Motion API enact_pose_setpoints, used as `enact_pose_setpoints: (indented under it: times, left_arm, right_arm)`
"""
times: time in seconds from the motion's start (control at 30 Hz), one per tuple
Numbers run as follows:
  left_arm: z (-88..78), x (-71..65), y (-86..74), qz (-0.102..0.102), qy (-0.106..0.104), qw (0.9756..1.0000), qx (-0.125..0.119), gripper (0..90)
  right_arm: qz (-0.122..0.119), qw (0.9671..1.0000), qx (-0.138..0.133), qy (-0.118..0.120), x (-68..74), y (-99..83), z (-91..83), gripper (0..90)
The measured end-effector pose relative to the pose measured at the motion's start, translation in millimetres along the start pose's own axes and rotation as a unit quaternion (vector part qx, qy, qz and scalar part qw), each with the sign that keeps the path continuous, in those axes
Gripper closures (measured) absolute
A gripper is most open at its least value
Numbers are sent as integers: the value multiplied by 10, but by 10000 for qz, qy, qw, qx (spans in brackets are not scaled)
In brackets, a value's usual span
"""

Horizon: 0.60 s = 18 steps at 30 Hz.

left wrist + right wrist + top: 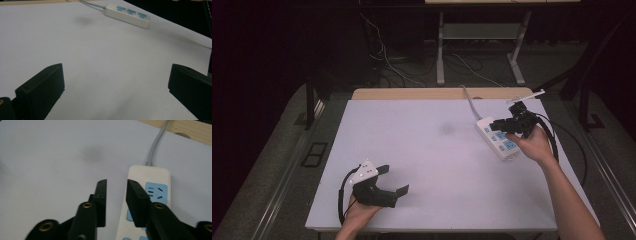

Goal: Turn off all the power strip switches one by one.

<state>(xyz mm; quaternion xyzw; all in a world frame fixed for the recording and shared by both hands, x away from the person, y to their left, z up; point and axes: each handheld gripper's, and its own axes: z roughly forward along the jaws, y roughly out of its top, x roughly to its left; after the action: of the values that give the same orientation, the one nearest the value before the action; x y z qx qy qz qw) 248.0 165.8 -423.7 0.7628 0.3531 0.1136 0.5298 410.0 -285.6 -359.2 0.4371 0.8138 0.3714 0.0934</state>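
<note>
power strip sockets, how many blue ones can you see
3 on the power strip, in a row along its top in the left gripper view: one near the cord end, one in the middle, one near the far end. The right gripper covers part of it from above.

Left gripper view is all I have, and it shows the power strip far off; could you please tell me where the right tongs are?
Observer: In the high view the right tongs sit over the power strip, at its end nearer the cord.
Operator: Thank you. Are they closed on it?
Observer: No. The right gripper view shows the jaws a narrow gap apart, one above the strip's edge and the other above the bare table, with nothing between them.
Operator: Is anything plugged in there?
Observer: The socket nearest the cord is empty; the others are partly hidden behind the jaws.
</note>
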Motion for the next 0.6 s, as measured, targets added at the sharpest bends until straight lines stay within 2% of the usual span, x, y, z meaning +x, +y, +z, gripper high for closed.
enact_pose_setpoints:
  times: [0.07, 0.17, 0.23, 0.27, 0.3, 0.37, 0.6]
  left_arm:
    - [10, 0, 2, 15, -8, 10000, 20, 0]
    - [34, 2, 5, 33, -22, 10000, 49, 0]
    - [48, -7, 8, 29, -33, 10000, 55, 0]
    - [50, -11, 9, 50, -37, 10000, 63, 0]
    - [51, -17, 10, 55, -47, 10000, 61, 0]
    - [49, -25, 11, 61, -55, 9999, 59, 0]
    - [22, -7, 9, 24, -21, 10000, 16, 0]
  right_arm:
    - [65, 9999, -130, -16, 44, -49, -70, 546]
    - [91, 9994, -220, -268, 148, -128, -162, 343]
    - [125, 9994, -273, -150, 208, -192, -217, 163]
    - [110, 9993, -318, -129, 242, -225, -242, 115]
    - [89, 9991, -395, -126, 274, -259, -273, 113]
    - [123, 9987, -486, -4, 326, -329, -320, 4]
    - [127, 9974, -626, 322, 480, -648, -407, 4]
